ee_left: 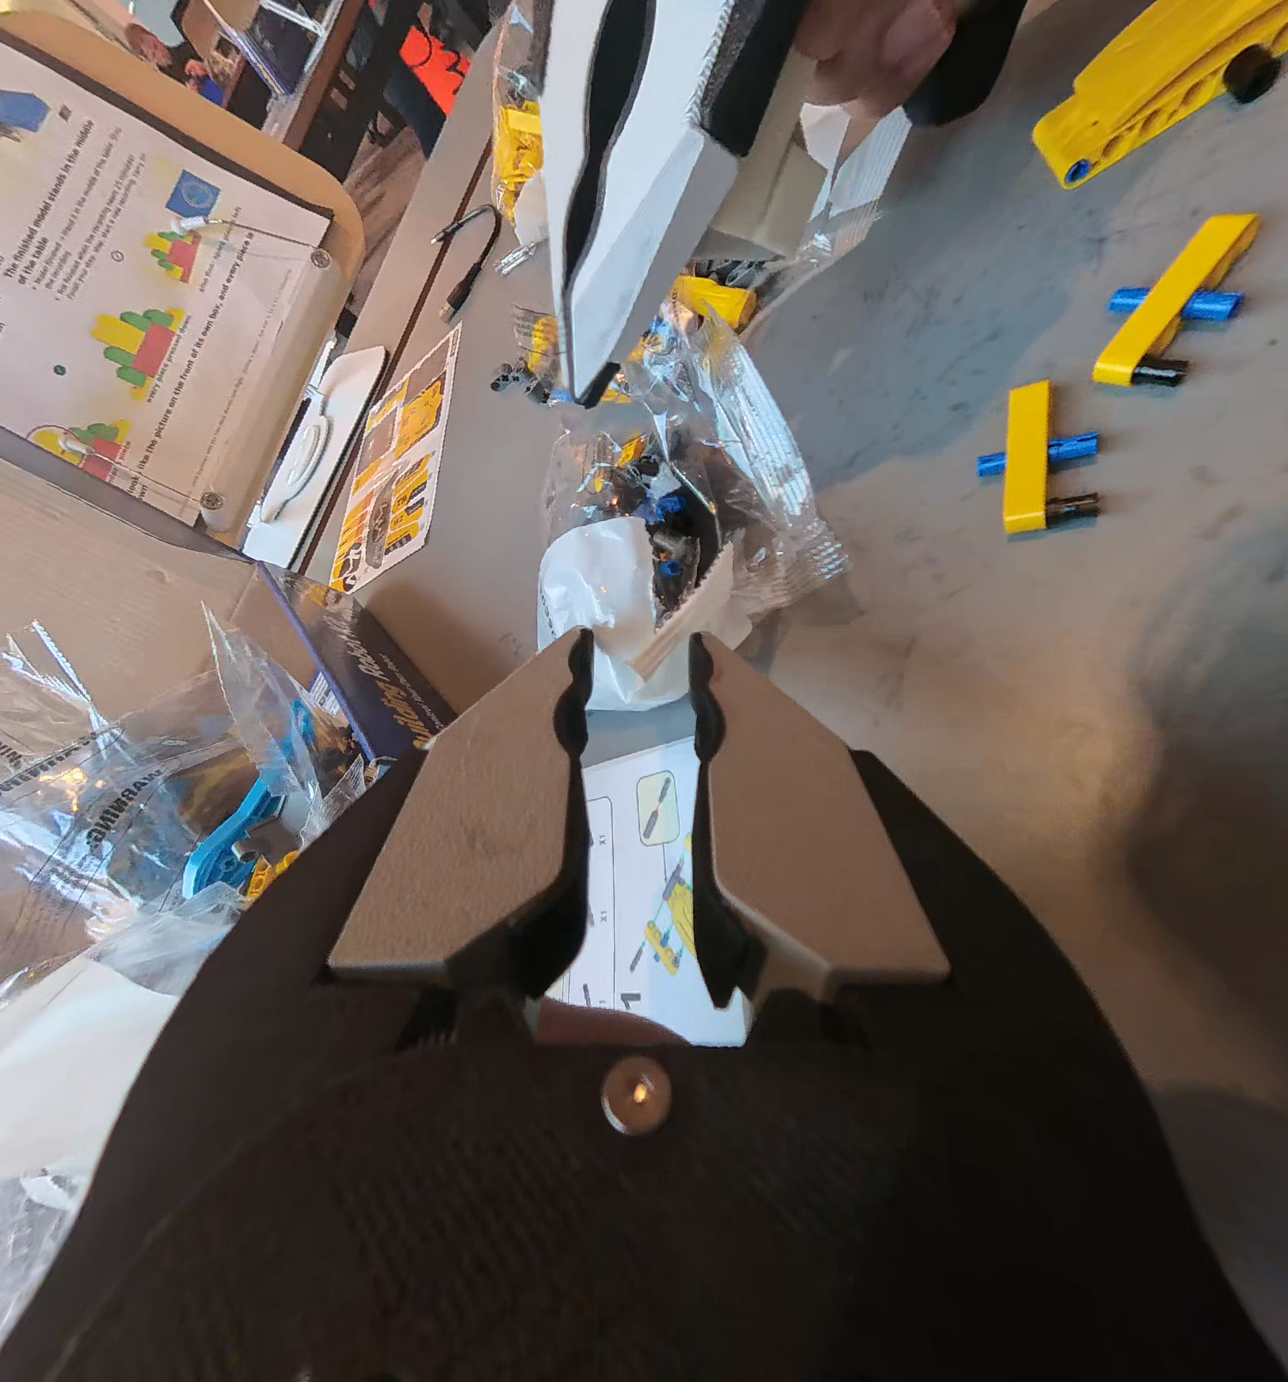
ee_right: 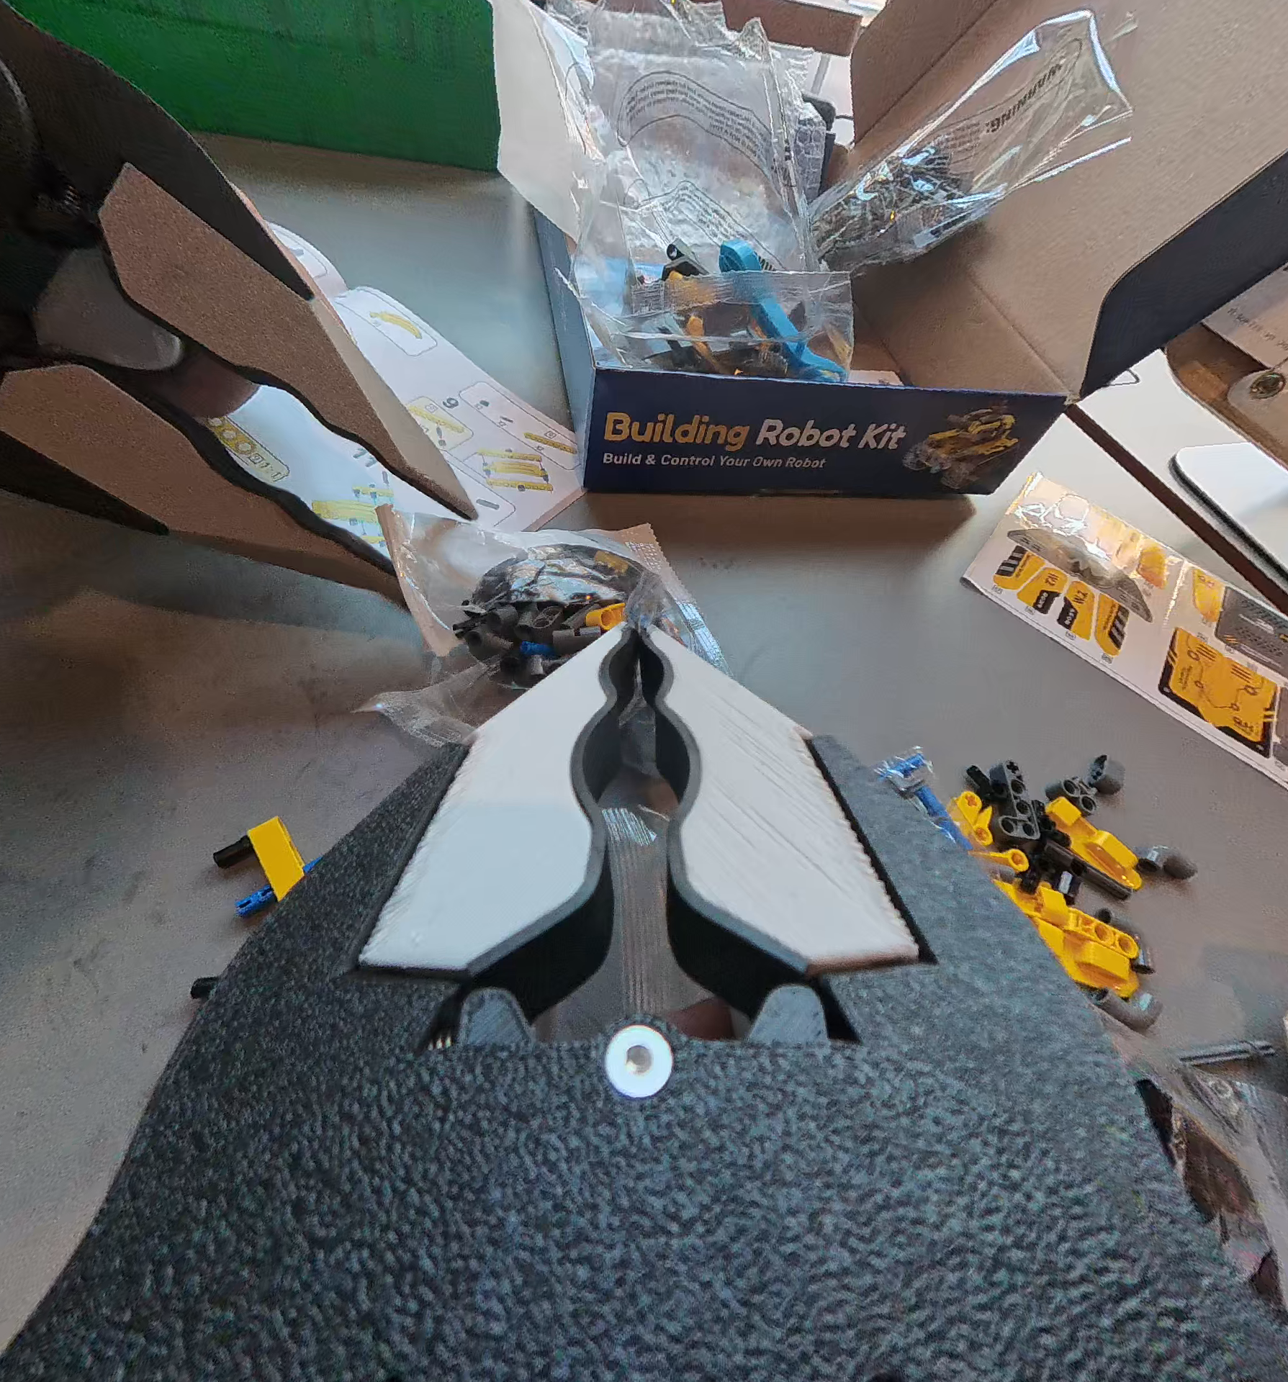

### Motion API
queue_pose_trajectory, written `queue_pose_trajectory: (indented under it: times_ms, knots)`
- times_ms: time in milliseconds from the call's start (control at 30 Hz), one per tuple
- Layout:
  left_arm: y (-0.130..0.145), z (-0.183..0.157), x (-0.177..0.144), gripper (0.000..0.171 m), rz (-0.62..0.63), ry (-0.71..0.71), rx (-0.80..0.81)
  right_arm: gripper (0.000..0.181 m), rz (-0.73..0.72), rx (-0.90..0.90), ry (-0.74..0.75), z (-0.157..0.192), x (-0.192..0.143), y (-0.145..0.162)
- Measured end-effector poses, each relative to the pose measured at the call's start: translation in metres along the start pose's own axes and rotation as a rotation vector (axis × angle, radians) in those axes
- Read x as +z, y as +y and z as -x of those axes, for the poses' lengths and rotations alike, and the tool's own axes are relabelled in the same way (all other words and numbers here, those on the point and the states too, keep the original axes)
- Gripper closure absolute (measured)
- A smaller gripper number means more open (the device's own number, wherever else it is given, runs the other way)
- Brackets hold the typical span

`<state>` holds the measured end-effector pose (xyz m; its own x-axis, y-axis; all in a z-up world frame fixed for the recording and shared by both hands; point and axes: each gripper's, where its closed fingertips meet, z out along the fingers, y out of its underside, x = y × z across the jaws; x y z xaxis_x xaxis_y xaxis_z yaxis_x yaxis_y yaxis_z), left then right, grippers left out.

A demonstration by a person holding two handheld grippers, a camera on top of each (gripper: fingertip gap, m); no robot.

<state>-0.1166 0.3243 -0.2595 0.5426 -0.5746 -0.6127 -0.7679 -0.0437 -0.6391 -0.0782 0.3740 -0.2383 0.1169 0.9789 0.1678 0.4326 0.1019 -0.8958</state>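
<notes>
The left gripper (ee_left: 641, 650) is released, its jaws standing apart, and the torn paper-backed edge of a small bag of pins (ee_left: 663, 523) lies between its tips; whether either finger touches that edge cannot be told. Seen from the right wrist, the left gripper (ee_right: 431, 546) reaches in from the far left toward the same small bag of pins (ee_right: 543, 598), which lies on the table (ee_right: 102, 748) just ahead of the right gripper (ee_right: 635, 636). The right gripper is clenched, its tips meeting at the near edge of the bag, but whether any film is caught between them cannot be made out. The bag is already torn open at one end, with black, grey and blue pins still inside. Beyond it stands an open box (ee_right: 775, 441) holding several clear bags (ee_right: 700, 224) of parts, which look unopened. An instruction sheet (ee_right: 476, 419) lies under the left gripper, and a sticker sheet (ee_right: 1149, 636) lies to the far right of the right gripper. Just right of the right gripper is a loose heap of yellow and black pieces (ee_right: 1059, 860). To its left lies a short yellow beam (ee_right: 274, 845) already fitted with a black and a blue pin. From the left wrist, a second pinned beam (ee_left: 1172, 299) and a larger yellow assembly (ee_left: 1179, 90) lie well off to the right. By the look of it, only a few small sub-parts are joined, and most pieces remain loose or bagged.
</notes>
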Motion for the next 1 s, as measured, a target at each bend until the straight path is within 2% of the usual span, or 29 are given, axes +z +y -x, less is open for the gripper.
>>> queue_pose_trajectory:
  times_ms: [233,467,667,1000]
  knots:
    - [-0.003,0.007,0.002,0.166,-0.023,-0.008,-0.087,0.181,-0.003,0.015,0.003,-0.002,0.002,0.001]
    - [-0.015,0.018,0.003,0.167,-0.076,0.037,-0.252,0.177,-0.023,0.072,0.029,-0.011,0.002,0.000]
    - [-0.015,0.028,0.004,0.166,-0.080,0.033,-0.277,0.175,-0.047,0.113,0.034,-0.017,-0.001,-0.001]
    - [-0.022,0.018,0.004,0.165,-0.104,0.092,-0.301,0.169,-0.038,0.164,0.077,-0.028,0.000,0.005]
